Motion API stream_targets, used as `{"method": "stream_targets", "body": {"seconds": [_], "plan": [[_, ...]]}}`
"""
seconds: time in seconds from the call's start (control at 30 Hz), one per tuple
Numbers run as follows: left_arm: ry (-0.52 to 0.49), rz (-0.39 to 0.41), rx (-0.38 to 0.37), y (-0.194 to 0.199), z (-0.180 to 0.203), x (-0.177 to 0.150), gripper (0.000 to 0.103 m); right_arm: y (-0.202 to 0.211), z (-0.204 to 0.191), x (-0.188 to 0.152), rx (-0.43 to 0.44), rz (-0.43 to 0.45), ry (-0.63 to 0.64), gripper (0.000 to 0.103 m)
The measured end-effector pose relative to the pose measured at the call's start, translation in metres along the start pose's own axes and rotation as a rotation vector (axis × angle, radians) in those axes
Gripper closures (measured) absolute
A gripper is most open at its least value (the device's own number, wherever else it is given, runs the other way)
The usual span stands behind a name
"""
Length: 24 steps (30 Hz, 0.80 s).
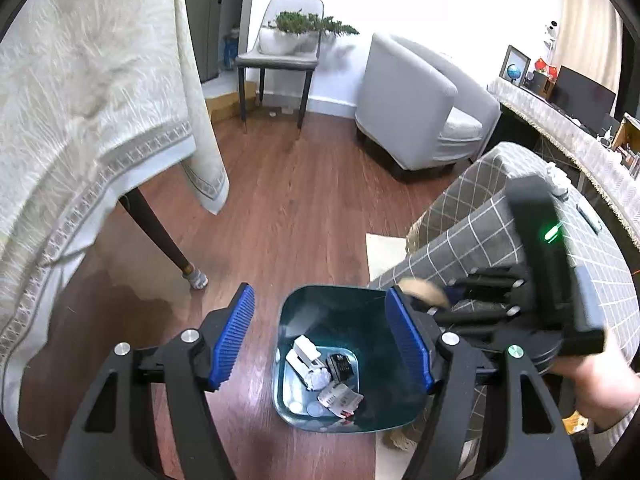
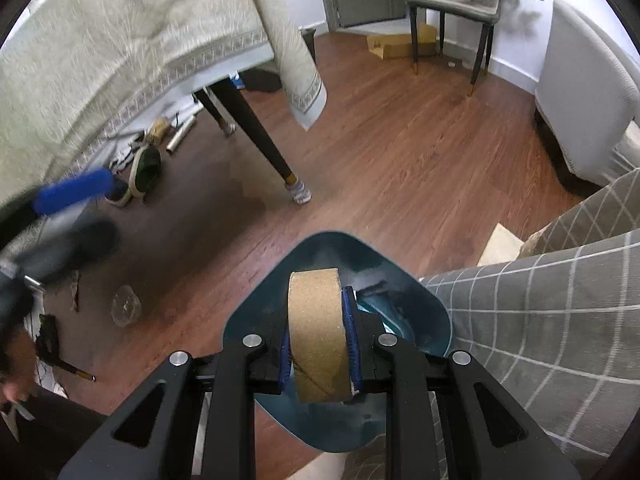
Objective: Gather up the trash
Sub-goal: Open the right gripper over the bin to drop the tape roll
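The cork-brown tape roll [image 2: 318,334] is sitting pinched between the right gripper [image 2: 318,344] pads directly above the teal bin [image 2: 424,300], seemingly for dropping onto the scraps [image 1: 324,376] inside, while the left gripper [image 1: 322,340] is hanging wide and empty.

Both cams are fisheyes riding on the handheld tools, each looking forward and down along its own fingers; the left one sits above the left tool [image 1: 320,348], angled down at the teal bin [image 1: 362,312] on the wood floor [image 1: 304,208], near enough to see the scraps inside; the right one hangs over the right tool [image 2: 318,344], steeper and tighter on the same bin [image 2: 400,280]; both also catch the cloth-covered table [image 1: 92,92] on the left, the grey chair with the plant [image 1: 280,60] at the back and the checked cover [image 1: 472,232] on the right; each cam glimpses the other tool at its edge.
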<state>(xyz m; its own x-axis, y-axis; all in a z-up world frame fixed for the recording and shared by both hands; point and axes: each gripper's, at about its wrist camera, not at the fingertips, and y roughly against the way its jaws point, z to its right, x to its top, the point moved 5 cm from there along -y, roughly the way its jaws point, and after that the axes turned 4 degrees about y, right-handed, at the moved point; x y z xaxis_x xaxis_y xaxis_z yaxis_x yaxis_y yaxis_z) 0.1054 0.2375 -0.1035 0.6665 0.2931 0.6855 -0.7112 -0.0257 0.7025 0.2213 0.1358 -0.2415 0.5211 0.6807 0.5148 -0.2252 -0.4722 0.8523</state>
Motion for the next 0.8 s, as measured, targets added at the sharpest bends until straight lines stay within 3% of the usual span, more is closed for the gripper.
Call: {"method": "stream_targets", "body": {"seconds": [0.37, 0.53, 0.6, 0.63, 0.67, 0.8], "plan": [[-0.039, 0.07, -0.024, 0.024, 0.005, 0.014, 0.036, -0.045, 0.001, -0.03, -0.03, -0.152, 0.032, 0.08], [-0.058, 0.102, -0.066, 0.034, 0.019, 0.02, 0.045, -0.056, -0.001, -0.048, -0.039, -0.216, 0.049, 0.08], [-0.059, 0.108, -0.079, 0.037, 0.023, 0.022, 0.047, -0.054, -0.002, -0.051, -0.05, -0.222, 0.058, 0.065], [-0.061, 0.112, -0.086, 0.039, 0.024, 0.023, 0.049, -0.053, -0.002, -0.05, -0.056, -0.221, 0.061, 0.048], [-0.063, 0.118, -0.092, 0.041, 0.026, 0.024, 0.05, -0.051, -0.002, -0.051, -0.06, -0.219, 0.064, 0.04], [-0.07, 0.147, -0.103, 0.05, 0.033, 0.03, 0.052, -0.042, 0.001, -0.051, -0.057, -0.203, 0.062, 0.041]]}}
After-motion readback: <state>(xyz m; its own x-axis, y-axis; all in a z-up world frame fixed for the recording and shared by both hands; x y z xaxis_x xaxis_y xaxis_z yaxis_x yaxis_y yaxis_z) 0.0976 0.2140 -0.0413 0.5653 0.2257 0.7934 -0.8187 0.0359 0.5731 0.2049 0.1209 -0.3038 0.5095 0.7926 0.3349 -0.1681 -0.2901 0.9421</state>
